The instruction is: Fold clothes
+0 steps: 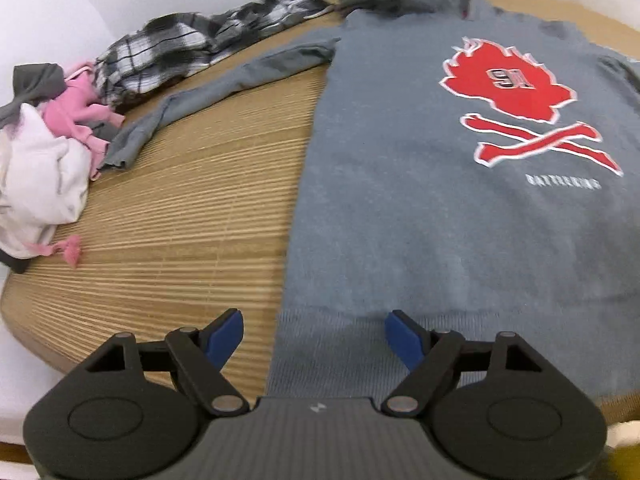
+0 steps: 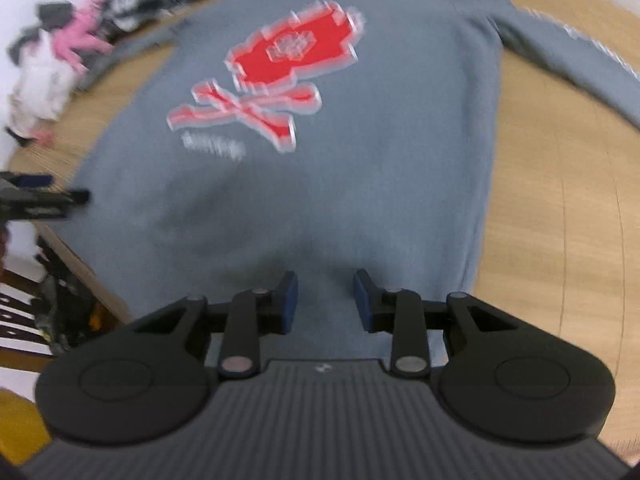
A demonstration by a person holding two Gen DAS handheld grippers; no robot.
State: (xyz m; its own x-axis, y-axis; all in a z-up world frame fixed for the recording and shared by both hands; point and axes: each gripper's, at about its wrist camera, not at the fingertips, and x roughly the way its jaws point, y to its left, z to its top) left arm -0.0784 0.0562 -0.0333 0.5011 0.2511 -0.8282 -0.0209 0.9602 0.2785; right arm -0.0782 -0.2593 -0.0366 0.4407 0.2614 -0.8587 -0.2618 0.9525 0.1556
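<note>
Grey hoodie (image 1: 440, 220) flat, hem under both grippers' parted fingers (image 1: 228, 336).

Tan tabletop (image 1: 180, 220), ribbed in fine parallel lines, rounded along its left and near edges. Reads smoother in the right wrist view, with faint curved lines, under heavy blur. Plain white wall (image 1: 60, 20) behind the far left side. Beyond the table's left edge in the right wrist view, dark clutter (image 2: 64, 312) on a lower level, too blurred to identify; just beside it, a black-and-white striped surface (image 2: 16, 328). Yellow patch (image 1: 628, 452) at the lower right corner of the left wrist view, identity unclear.
</note>
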